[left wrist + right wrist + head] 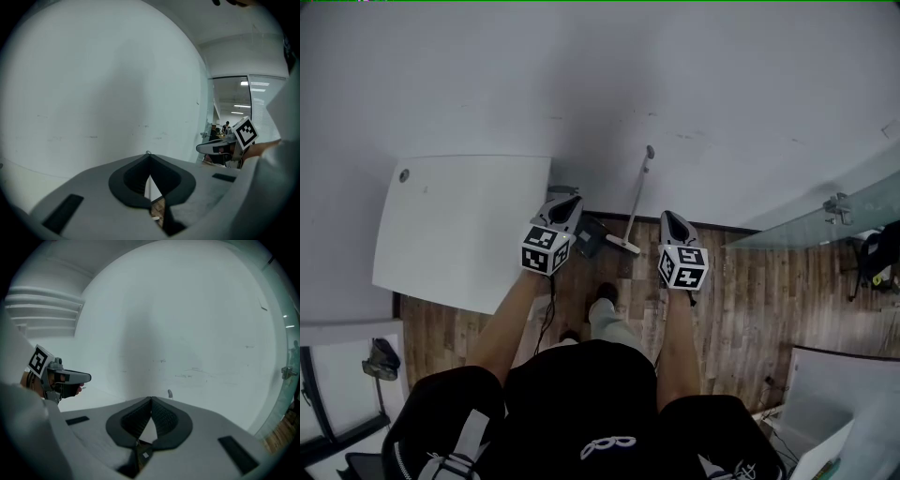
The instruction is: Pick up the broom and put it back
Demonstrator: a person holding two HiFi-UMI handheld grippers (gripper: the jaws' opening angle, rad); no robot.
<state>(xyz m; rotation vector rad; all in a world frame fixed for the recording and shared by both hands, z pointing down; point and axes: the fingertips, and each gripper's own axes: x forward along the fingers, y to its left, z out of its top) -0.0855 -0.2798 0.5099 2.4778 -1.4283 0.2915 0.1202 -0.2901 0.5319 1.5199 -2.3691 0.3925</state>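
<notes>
The broom (636, 202) leans upright against the white wall (609, 84), its head on the wood floor between my two grippers. Its handle's top end (169, 393) peeks over my right gripper's jaws. My left gripper (566, 200) is held left of the broom, with its jaws closed tip to tip (149, 157) and nothing in them. To the right of the broom, a short way from it, my right gripper (671, 219) is also shut and empty (151, 400). Both point at the wall. Neither touches the broom.
A white tabletop (459, 230) stands at the left against the wall. A dark dustpan-like thing (591, 236) sits on the floor left of the broom head. A glass partition with a metal fitting (837, 206) runs along the right. The person's feet stand on the wood floor (750, 281).
</notes>
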